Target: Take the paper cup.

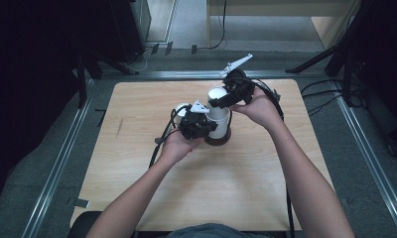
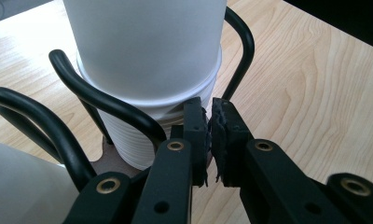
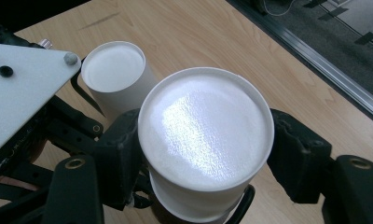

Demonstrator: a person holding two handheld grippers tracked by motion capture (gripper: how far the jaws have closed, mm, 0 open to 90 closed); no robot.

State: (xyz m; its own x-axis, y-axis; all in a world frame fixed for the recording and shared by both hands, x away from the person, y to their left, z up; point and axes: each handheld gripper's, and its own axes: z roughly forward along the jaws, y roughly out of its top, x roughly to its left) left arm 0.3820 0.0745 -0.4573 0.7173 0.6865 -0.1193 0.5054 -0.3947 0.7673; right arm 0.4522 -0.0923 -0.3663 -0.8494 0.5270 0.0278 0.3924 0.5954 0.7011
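Your right gripper (image 3: 203, 154) has its jaws spread around the top cup (image 3: 205, 135), one pad on each side of its upper wall, pressing or nearly so; from the high view I'd judge it a grip, though contact on the far side is hard to confirm. That cup sits upside down on a stack of white cups (image 2: 147, 126) held in a black wire rack (image 2: 105, 100) on a dark round base, just past the centre of the worktop (image 1: 211, 188). Your left gripper (image 2: 209, 140) comes in at about 8 o'clock from the stack, its jaws pressed almost together, apparently pinching a wire of the rack low beside the ribbed cup rims, which reads as steadying the rack. A second upturned cup (image 3: 113, 70) stands at 10 o'clock from the gripped one, touching the rack's loops. So the hold on both cup and rack looks set; what is left, by my reading, is lifting the top cup free of the stack and placing it. No brand, label or writing can be read on the cups, rack or worktop.
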